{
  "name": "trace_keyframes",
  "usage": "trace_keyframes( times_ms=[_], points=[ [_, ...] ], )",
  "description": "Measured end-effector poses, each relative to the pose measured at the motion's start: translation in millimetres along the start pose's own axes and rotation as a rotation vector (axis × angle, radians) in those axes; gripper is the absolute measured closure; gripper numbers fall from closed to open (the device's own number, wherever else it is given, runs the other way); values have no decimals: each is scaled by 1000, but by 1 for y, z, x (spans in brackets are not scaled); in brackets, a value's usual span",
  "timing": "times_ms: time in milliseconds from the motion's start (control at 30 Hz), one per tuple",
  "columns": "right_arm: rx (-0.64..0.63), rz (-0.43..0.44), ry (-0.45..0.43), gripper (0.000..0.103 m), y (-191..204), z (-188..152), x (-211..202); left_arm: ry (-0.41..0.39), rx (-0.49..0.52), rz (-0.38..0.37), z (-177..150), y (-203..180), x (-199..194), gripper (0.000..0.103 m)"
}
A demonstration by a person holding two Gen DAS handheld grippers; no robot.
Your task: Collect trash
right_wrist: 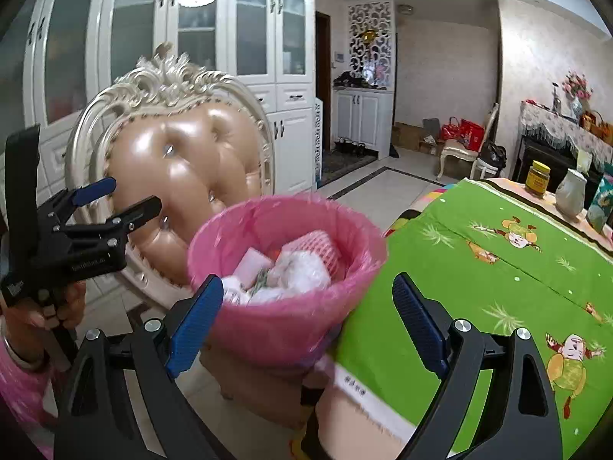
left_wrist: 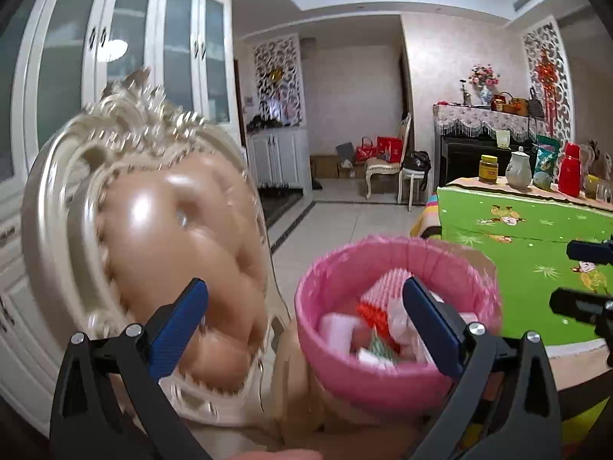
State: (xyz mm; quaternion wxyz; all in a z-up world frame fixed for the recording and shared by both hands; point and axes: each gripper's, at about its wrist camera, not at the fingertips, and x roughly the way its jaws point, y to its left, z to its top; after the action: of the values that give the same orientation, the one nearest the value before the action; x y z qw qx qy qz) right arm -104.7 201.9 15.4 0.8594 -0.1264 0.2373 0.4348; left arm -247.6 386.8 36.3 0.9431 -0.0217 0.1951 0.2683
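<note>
A small bin lined with a pink bag (left_wrist: 367,375) (right_wrist: 283,322) stands beside the table corner, holding crumpled white, pink and red wrappers (left_wrist: 377,324) (right_wrist: 291,268). My left gripper (left_wrist: 306,312) is open and empty, hovering just above and left of the bin; it also shows in the right wrist view (right_wrist: 128,195). My right gripper (right_wrist: 308,310) is open and empty over the bin's near rim; its fingertips show at the right edge of the left wrist view (left_wrist: 574,276).
A cream ornate chair with a tan padded back (left_wrist: 164,245) (right_wrist: 184,168) stands close on the left. A table with a green cartoon cloth (left_wrist: 528,264) (right_wrist: 498,276) is on the right, with a jar (left_wrist: 488,168), jug (left_wrist: 519,170) and red flask (left_wrist: 569,174) at its far side.
</note>
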Motion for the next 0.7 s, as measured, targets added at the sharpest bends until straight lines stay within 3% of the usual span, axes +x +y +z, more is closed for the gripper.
trace_keyframes(
  times_ms=[233, 700],
  points=[
    [-7, -18, 17, 18, 4, -12, -4, 55, 49, -82, -22, -20, -24, 5],
    [14, 12, 21, 18, -1, -21, 3, 62, 54, -103, -35, -25, -23, 5]
  ],
)
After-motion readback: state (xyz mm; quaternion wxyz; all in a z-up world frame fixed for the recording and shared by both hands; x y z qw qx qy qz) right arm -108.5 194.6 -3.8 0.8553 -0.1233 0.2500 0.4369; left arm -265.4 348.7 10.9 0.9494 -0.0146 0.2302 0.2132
